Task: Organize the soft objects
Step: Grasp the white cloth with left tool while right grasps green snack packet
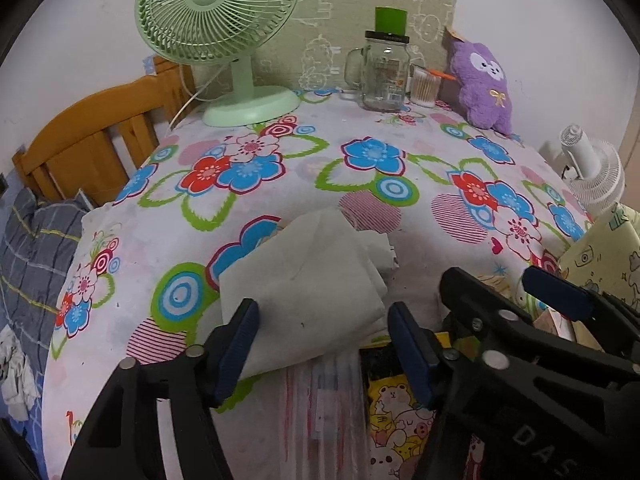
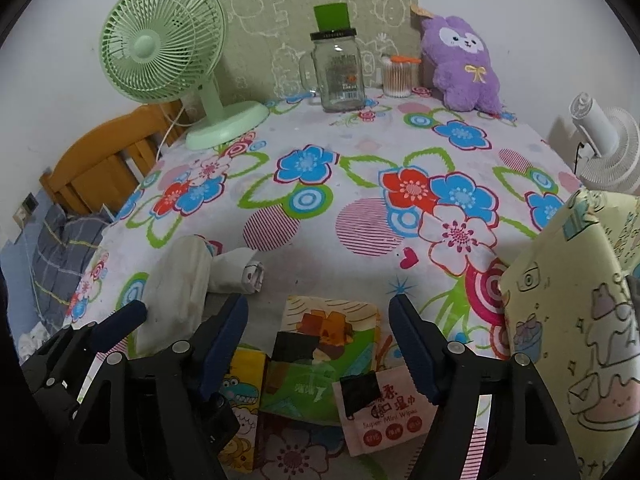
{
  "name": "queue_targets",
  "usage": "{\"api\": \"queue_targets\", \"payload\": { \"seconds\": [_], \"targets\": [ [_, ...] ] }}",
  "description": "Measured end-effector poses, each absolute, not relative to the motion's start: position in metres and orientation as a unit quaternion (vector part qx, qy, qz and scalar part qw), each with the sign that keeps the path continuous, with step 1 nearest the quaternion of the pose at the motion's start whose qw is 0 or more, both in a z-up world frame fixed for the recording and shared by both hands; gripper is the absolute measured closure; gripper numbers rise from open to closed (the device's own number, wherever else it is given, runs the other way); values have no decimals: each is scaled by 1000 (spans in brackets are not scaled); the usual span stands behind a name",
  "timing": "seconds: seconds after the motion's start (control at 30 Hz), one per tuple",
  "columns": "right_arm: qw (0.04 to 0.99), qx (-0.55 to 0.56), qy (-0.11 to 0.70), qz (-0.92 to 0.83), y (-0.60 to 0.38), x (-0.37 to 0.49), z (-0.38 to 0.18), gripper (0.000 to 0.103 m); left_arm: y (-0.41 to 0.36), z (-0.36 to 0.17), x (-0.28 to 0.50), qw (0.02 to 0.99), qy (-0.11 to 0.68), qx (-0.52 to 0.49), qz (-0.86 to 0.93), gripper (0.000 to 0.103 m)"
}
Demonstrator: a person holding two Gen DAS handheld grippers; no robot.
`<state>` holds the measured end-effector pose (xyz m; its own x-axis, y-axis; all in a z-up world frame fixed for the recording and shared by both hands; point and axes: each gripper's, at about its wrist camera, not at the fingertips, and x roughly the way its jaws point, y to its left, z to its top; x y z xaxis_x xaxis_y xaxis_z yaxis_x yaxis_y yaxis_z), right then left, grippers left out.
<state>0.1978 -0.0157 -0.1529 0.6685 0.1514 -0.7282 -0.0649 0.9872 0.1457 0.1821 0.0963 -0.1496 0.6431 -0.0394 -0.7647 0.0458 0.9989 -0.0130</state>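
Observation:
A folded white cloth [image 1: 316, 280] lies at the near edge of the floral table [image 1: 280, 184], partly hanging over the edge. My left gripper [image 1: 322, 344] is open, its fingers on either side of the cloth's near end. The cloth [image 2: 180, 280] also shows in the right wrist view at the lower left. My right gripper [image 2: 318, 344] is open and empty, just right of the left gripper, over wipe packets [image 2: 320, 344] at the table's front edge. A purple plush toy [image 1: 484, 84] sits at the back right, also seen in the right wrist view [image 2: 464, 68].
A green fan [image 1: 224, 40], a glass jar mug [image 1: 384, 72] and a cotton swab pot [image 1: 424, 88] stand along the back. A white fan [image 1: 592, 172] and a yellow patterned box [image 2: 580, 320] are at the right. A wooden bed frame [image 1: 88, 140] is left.

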Motion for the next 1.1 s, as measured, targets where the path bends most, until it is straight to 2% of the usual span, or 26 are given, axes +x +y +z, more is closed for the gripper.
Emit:
{"api": "queue_targets", "payload": {
  "seconds": [0.27, 0.37, 0.5, 0.83, 1.1],
  "targets": [
    [911, 36, 407, 48, -11, 205, -162, 27, 90, -153, 179, 909, 414, 25, -34, 57],
    [907, 43, 416, 48, -13, 209, -166, 27, 88, -154, 179, 909, 414, 31, -37, 61],
    [896, 64, 435, 69, -13, 211, -171, 44, 83, -153, 177, 909, 413, 48, -37, 68],
    [901, 54, 424, 76, -6, 202, -166, 52, 81, -148, 169, 909, 410, 51, -48, 82],
    [911, 41, 402, 82, -5, 191, -149, 52, 83, -135, 160, 913, 402, 35, -56, 89]
  ]
}}
